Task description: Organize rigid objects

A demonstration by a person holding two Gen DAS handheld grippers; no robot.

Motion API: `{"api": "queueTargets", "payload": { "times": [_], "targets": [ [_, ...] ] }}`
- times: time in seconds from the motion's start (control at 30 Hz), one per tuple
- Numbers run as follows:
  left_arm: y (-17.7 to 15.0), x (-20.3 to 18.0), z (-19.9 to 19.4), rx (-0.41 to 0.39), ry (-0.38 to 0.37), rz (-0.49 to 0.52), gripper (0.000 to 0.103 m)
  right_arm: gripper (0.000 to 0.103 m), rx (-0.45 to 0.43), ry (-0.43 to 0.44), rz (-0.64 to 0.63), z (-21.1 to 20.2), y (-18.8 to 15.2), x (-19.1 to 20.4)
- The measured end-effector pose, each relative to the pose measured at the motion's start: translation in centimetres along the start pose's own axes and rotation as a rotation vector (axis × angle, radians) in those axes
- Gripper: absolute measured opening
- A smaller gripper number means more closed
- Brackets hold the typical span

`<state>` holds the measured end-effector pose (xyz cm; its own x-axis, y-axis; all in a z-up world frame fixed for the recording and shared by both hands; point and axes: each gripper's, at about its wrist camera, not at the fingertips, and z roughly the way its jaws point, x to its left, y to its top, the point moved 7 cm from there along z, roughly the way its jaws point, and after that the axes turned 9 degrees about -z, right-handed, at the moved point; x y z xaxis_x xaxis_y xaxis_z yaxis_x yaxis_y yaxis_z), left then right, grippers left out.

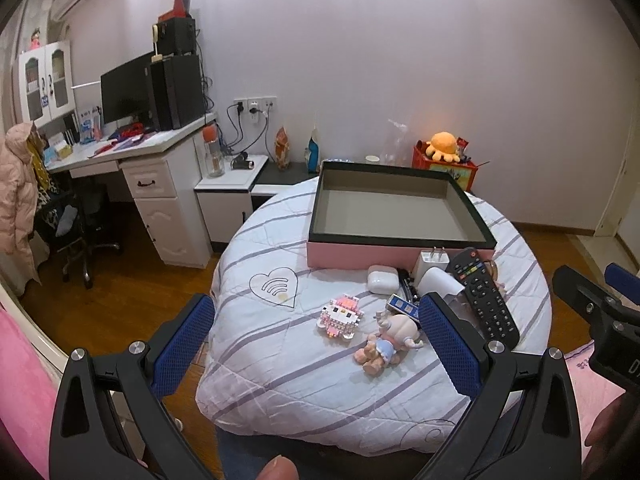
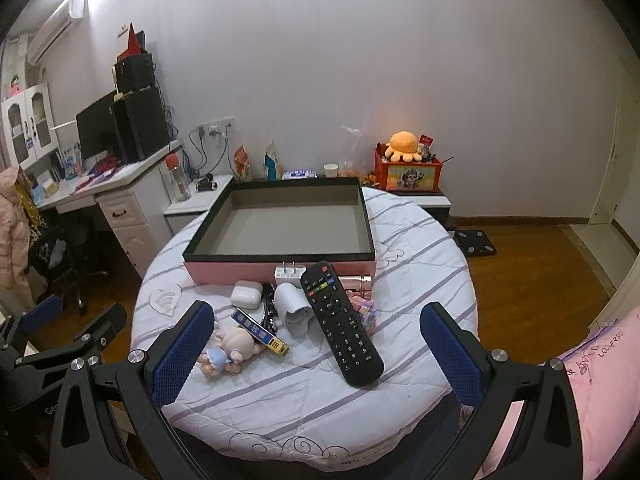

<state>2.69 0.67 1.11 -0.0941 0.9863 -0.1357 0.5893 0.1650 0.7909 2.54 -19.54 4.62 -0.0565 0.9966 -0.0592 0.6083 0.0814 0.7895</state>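
Note:
An open pink box [image 1: 400, 254] [image 2: 224, 270] with a grey inside stands at the back of the round quilted table [image 1: 280, 380] [image 2: 420, 280]. In front of it lie a black remote [image 1: 482, 294] [image 2: 340, 322], a white earbud case [image 1: 383, 279] [image 2: 246, 295], a white plug [image 1: 432, 262] [image 2: 289, 274], a Hello Kitty block figure [image 1: 341, 317], a small doll [image 1: 388, 338] [image 2: 230, 350], a blue-yellow block [image 2: 260, 330] and a pastel cube [image 2: 366, 314]. My left gripper [image 1: 316, 344] is open over the figure and doll. My right gripper [image 2: 316, 354] is open around the remote's near end.
A white desk [image 1: 160, 148] with monitor and speakers stands left, with a chair [image 1: 80, 232] under it. A low cabinet [image 1: 236, 184] holds a bottle. A red box with an orange plush [image 2: 404, 148] stands behind. Wood floor [image 2: 540, 272] surrounds the table.

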Motion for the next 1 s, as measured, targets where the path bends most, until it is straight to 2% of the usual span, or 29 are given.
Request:
{"api": "queueTargets", "payload": {
  "times": [0.43, 1.0],
  "targets": [
    [-0.3, -0.2, -2.7, -0.022, -0.02, 0.013, 0.103, 0.103, -0.012, -0.001, 0.007, -2.3, -0.5, 0.2],
    [-0.6, -0.2, -2.6, -0.002, -0.018, 0.017, 0.103, 0.103, 0.001, 0.006, 0.001, -2.3, -0.9, 0.4]
  ]
}}
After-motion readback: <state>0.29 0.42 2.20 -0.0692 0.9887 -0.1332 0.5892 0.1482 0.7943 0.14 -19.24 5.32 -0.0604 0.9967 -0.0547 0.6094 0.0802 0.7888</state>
